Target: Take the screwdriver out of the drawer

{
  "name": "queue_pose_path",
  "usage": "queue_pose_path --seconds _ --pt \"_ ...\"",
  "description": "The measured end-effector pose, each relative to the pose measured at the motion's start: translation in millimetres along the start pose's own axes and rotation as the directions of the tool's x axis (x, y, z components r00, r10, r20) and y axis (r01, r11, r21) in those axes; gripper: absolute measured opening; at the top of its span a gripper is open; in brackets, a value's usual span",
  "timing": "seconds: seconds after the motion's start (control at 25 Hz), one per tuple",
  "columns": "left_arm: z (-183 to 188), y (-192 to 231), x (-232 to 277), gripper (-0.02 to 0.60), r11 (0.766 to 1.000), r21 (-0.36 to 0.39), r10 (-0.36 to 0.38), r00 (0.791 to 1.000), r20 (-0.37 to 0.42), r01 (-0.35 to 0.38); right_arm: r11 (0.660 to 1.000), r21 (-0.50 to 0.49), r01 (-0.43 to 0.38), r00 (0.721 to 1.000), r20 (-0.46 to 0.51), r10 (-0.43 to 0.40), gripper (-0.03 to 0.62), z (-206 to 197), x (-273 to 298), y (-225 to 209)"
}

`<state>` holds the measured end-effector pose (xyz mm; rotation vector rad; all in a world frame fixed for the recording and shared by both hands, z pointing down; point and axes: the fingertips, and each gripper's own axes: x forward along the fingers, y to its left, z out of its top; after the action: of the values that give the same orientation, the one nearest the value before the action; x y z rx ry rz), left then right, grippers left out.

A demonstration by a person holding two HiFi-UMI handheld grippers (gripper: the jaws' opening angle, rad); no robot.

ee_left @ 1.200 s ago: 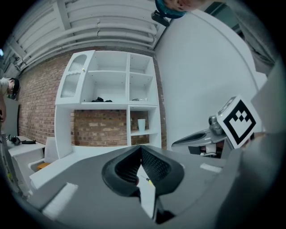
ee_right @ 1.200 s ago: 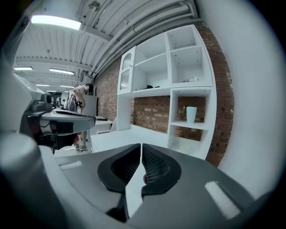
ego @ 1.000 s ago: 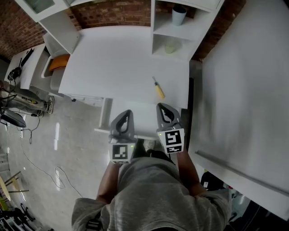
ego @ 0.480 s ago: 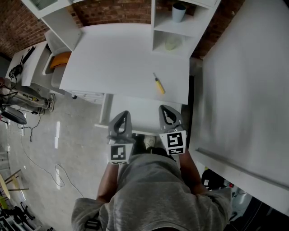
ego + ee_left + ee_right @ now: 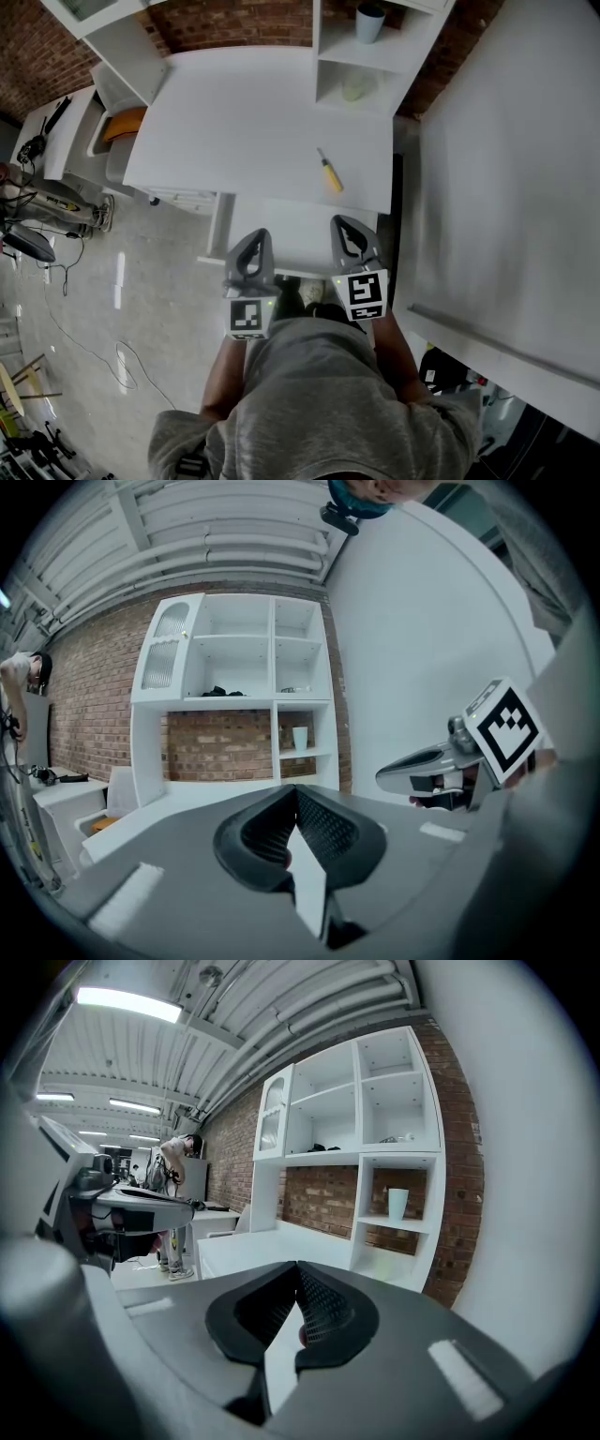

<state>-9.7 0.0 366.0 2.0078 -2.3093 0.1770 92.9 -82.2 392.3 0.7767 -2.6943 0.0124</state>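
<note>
A screwdriver point(image 5: 329, 172) with a yellow handle lies on the white desk top point(image 5: 253, 122), near its front right. Below the desk's front edge a white drawer point(image 5: 291, 234) stands pulled out; I see nothing inside it. My left gripper point(image 5: 253, 241) and right gripper point(image 5: 345, 229) hover side by side over the drawer's front edge, both shut and empty. In the left gripper view the jaws point(image 5: 296, 791) meet tip to tip, with the right gripper point(image 5: 441, 766) beside them. The right gripper view shows its jaws point(image 5: 298, 1267) closed as well.
A white shelf unit at the desk's back holds a cup point(image 5: 370, 23) and a pale object point(image 5: 354, 90). A large white panel point(image 5: 506, 187) stands to the right. A chair with an orange seat point(image 5: 122, 127) and cables point(image 5: 56, 281) are at the left.
Both grippers have drawn back a little from the desk toward the person's body. The screwdriver has not moved on the desk.
</note>
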Motion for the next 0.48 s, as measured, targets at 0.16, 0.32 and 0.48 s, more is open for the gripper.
queue_pose_path --seconds 0.16,0.32,0.48 --pt "0.4 1.7 0.9 0.012 1.0 0.001 -0.006 1.0 0.001 0.006 1.0 0.001 0.002 1.0 -0.002 -0.002 0.003 0.4 0.5 0.9" --pt "1.8 1.6 1.7 0.012 1.0 0.016 -0.014 1.0 0.006 0.014 1.0 0.004 0.008 1.0 -0.003 -0.008 0.003 0.3 0.6 -0.4" --pt "0.8 0.8 1.2 0.012 1.0 0.006 -0.012 1.0 0.003 0.012 1.0 0.007 0.011 1.0 -0.004 -0.011 0.003 -1.4 -0.5 -1.1"
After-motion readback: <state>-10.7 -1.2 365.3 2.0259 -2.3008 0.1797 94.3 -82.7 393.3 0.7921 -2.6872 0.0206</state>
